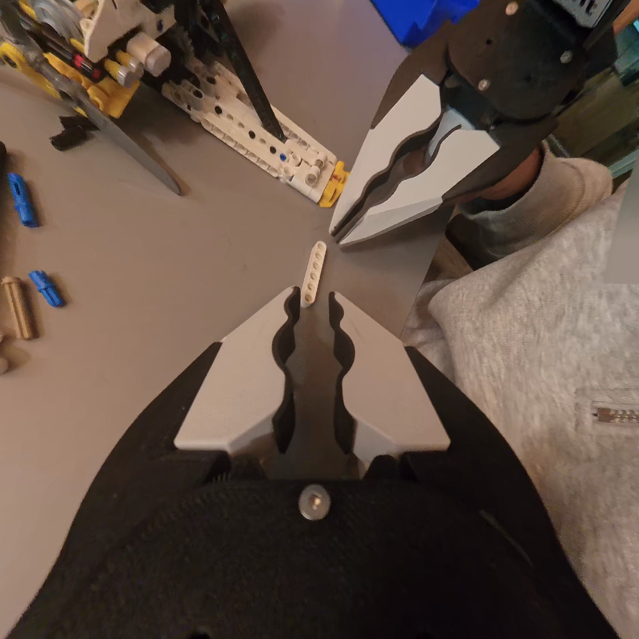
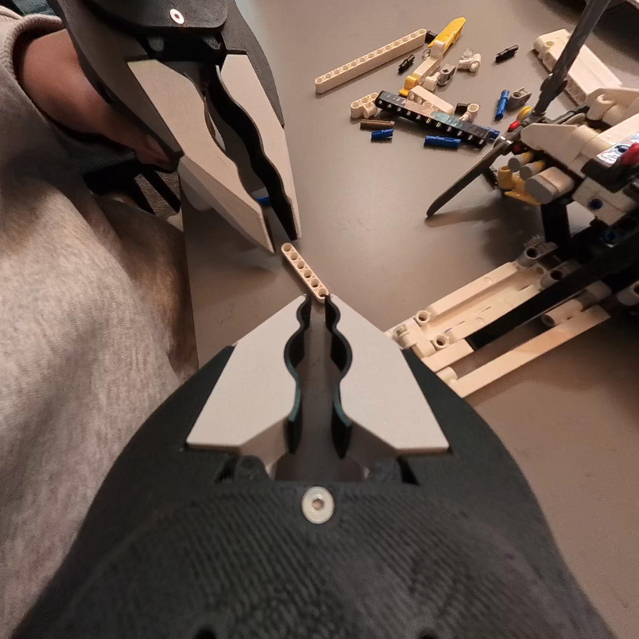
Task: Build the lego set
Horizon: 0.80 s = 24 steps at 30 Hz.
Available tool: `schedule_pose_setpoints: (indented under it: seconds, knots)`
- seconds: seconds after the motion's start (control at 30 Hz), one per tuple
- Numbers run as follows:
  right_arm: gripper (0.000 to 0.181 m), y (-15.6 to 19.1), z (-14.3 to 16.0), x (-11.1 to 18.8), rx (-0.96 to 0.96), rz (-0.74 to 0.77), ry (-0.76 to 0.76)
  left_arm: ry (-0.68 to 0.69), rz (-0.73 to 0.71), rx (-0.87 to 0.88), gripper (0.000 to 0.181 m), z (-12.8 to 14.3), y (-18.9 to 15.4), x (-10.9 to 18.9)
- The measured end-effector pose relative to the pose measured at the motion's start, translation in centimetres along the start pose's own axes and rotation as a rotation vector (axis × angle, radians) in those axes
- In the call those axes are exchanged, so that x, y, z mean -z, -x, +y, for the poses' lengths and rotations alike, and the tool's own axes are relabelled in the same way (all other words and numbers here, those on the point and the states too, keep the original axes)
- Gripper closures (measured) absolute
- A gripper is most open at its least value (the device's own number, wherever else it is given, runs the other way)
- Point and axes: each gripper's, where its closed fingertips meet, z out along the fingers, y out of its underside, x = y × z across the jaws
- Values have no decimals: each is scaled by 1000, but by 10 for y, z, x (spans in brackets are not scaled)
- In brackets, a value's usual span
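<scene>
A short white beam with several holes (image 1: 313,273) lies flat on the grey table (image 1: 173,276) between both grippers' tips. My left gripper (image 1: 314,294) is open, with the beam's near end between its tips, close to the left fingertip. My right gripper (image 2: 317,298) is open by a narrow slit at the beam's (image 2: 304,271) other end, not clamped on it. Each gripper also shows in the other's view: the right (image 1: 336,237), the left (image 2: 283,243). The partly built white, black and yellow model (image 2: 553,173) stands beyond; it also shows in the left wrist view (image 1: 193,86).
Loose parts lie in a pile (image 2: 432,103) with a long white beam (image 2: 370,60) beside it. Blue pins (image 1: 22,200) and a tan axle (image 1: 20,307) lie at the left. The table edge (image 1: 415,294) and a person's grey sleeve (image 1: 518,345) are close by. A blue bin (image 1: 415,20) stands behind. My right fingertips sit around 4 cm from my left ones.
</scene>
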Motion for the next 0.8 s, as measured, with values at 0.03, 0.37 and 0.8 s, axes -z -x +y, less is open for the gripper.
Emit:
schedule_pose_setpoints:
  seconds: [0.03,0.37,0.8]
  knots:
    - [176,0,-1,0,-1,-4,-4,-14,8,3,167,-3,0,3]
    - [181,-39,-31,43,95,208,-197,-355,-318,-81,102,-61,70,60]
    - [181,-124,-58,108,151,601,-518,-558,-202,-152,121,-93,63,67]
